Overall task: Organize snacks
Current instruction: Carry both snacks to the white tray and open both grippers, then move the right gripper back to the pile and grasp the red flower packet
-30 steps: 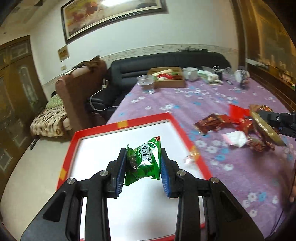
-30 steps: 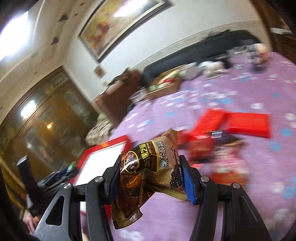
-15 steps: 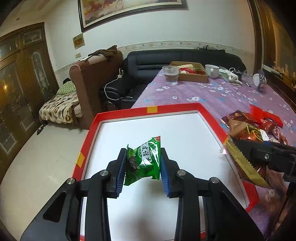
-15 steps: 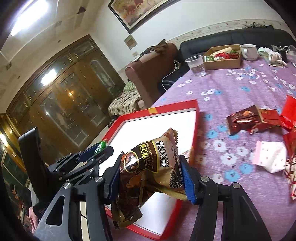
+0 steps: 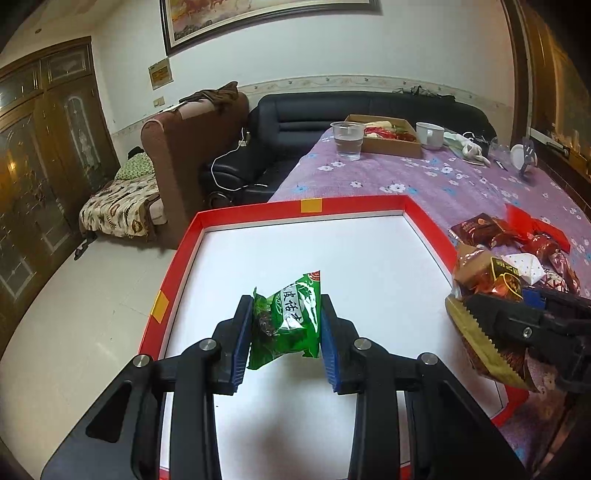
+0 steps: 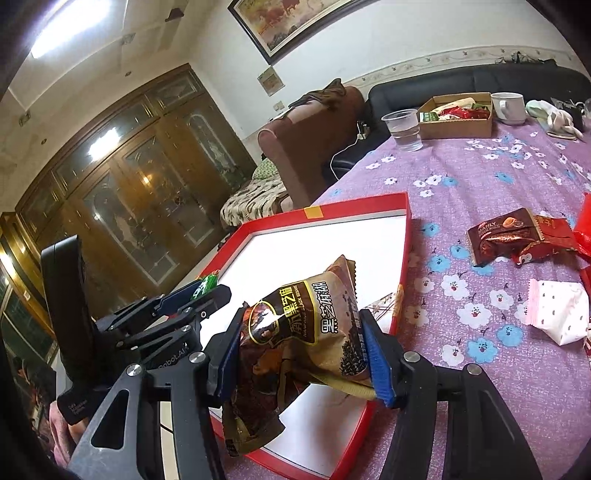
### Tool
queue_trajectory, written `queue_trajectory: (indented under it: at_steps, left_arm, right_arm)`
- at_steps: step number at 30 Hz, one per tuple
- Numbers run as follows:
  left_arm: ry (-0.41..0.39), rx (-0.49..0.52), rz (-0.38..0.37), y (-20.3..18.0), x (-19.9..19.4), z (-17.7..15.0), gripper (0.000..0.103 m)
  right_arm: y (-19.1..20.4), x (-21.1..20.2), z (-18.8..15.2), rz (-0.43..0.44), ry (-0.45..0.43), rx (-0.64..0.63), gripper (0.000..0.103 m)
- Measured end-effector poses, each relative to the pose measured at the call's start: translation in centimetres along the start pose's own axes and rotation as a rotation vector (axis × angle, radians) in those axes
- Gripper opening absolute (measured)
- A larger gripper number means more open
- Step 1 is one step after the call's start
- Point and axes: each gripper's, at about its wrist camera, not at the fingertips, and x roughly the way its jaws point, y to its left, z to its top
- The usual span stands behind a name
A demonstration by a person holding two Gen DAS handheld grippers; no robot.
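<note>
The left gripper [image 5: 284, 328] clamps a green snack packet [image 5: 286, 321] directly above the red-rimmed tray [image 5: 354, 205]. The right gripper [image 6: 301, 354] pinches a brown sesame packet [image 6: 299, 332] over that tray's right rim, so both need only descend.

We see a white wall [image 5: 424, 48] with a patterned border strip and a framed painting [image 5: 266, 18] hung high; a small notice [image 5: 160, 74] is fixed beside it; a tall wooden cabinet [image 6: 140, 192] with glass doors lines the side wall, its panes catching reflections; a ceiling light [image 6: 70, 33] glows bright on the white ceiling; a black sofa [image 5: 362, 110] stands against the far wall, just beside a brown armchair [image 5: 195, 147] with clothes draped on its back; a patterned blanket [image 5: 118, 210] lies near the armchair; the floor [image 5: 74, 295] is pale tile.
</note>
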Motion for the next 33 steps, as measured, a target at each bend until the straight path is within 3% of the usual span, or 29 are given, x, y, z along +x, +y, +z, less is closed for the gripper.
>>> queue_trajectory:
  at_steps: [8, 14, 15, 20, 21, 28, 33]
  left_arm:
    - [0.015, -0.006, 0.009, 0.3, 0.3, -0.2, 0.034]
    - [0.022, -0.009, 0.026, 0.4, 0.4, -0.3, 0.038]
    - [0.025, -0.014, 0.028, 0.5, 0.4, -0.3, 0.041]
    - [-0.004, -0.033, 0.042, 0.8, -0.3, -0.1, 0.076]
    - [-0.015, -0.034, 0.049, 0.8, -0.6, 0.0, 0.079]
    - [-0.043, -0.008, 0.004, -0.4, -1.7, 0.5, 0.081]
    - [-0.053, 0.046, -0.042, -2.5, -2.6, 0.6, 0.081]
  right_arm:
    - [-0.2, 0.5, 0.3, -0.003, 0.019, -0.001, 0.062]
    - [-0.5, 0.3, 0.7, 0.003, 0.001, 0.012, 0.071]
    - [-0.6, 0.3, 0.7, 0.002, 0.002, 0.014, 0.071]
    - [-1.1, 0.0, 0.7, -0.009, -0.010, 0.033, 0.072]
    - [-1.3, -0.1, 0.7, -0.010, -0.014, 0.042, 0.073]
    - [-2.7, -1.9, 0.7, -0.024, -0.059, 0.108, 0.075]
    - [-5.0, -6.1, 0.3, -0.063, -0.126, 0.140, 0.080]
